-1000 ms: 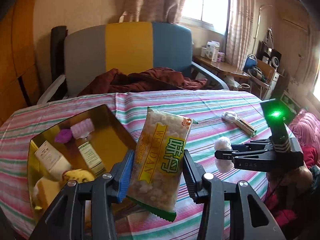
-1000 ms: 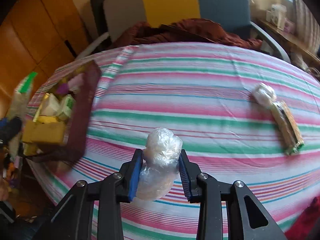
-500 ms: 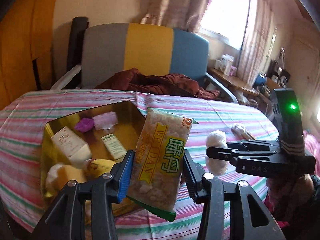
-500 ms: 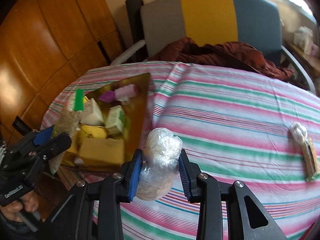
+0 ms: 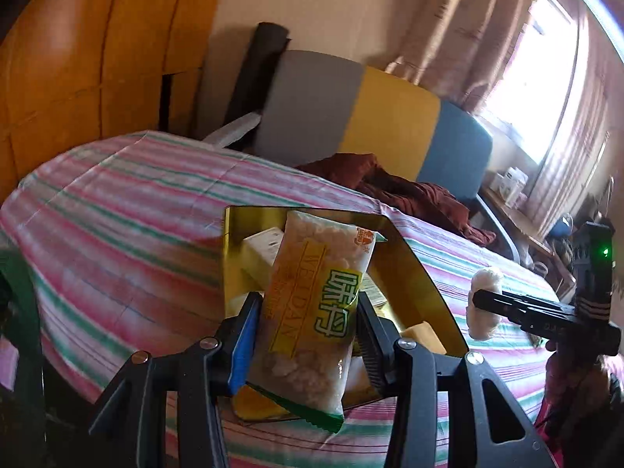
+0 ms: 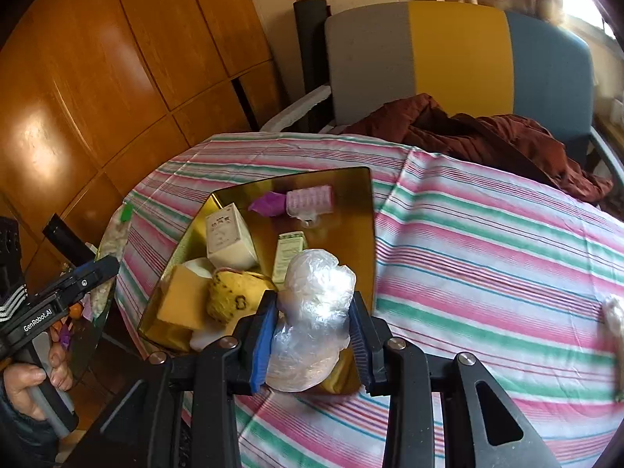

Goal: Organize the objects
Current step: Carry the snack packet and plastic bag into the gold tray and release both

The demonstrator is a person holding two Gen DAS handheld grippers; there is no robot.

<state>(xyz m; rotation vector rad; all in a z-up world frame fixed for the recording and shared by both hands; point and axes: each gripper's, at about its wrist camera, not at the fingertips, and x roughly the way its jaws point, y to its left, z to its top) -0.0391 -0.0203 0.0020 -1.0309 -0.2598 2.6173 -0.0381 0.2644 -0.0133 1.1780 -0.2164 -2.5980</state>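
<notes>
Left tool: clamped on the snack packet, gripping it on both long edges, blue pad on one side, black ribbed pad on the other.
Snack packet: upright between the pads, clear film with pale puffed pieces inside, a yellow band and green characters on its face, green sealed edge at the bottom; it hangs over the near end of the gold tray.
Right tool: pinching the plastic-wrapped bundle, which bulges above and below the pads.
Plastic-wrapped bundle: crinkled clear film round something pale, held over the near right corner of the tray; from the left wrist view it shows as a white lump at the tip of the right tool, just beside the tray's right rim.
Gold tray: shiny, rectangular, resting on the worktop near its left edge, rim visible all round.
Tray, near end: a yellow block and a yellow pouch with dark markings, touching each other.
Tray, middle: a white carton standing tilted, and a small green-printed box lying beside it.
Tray, far end: a purple wrapped sweet touching a pink patterned roll.
Worktop: covered in a pink, green and white striped cloth.
Beyond the worktop: a chair with grey, yellow and blue panels, a rust-red garment heaped on its seat.
Behind it: orange wooden panelling.
</notes>
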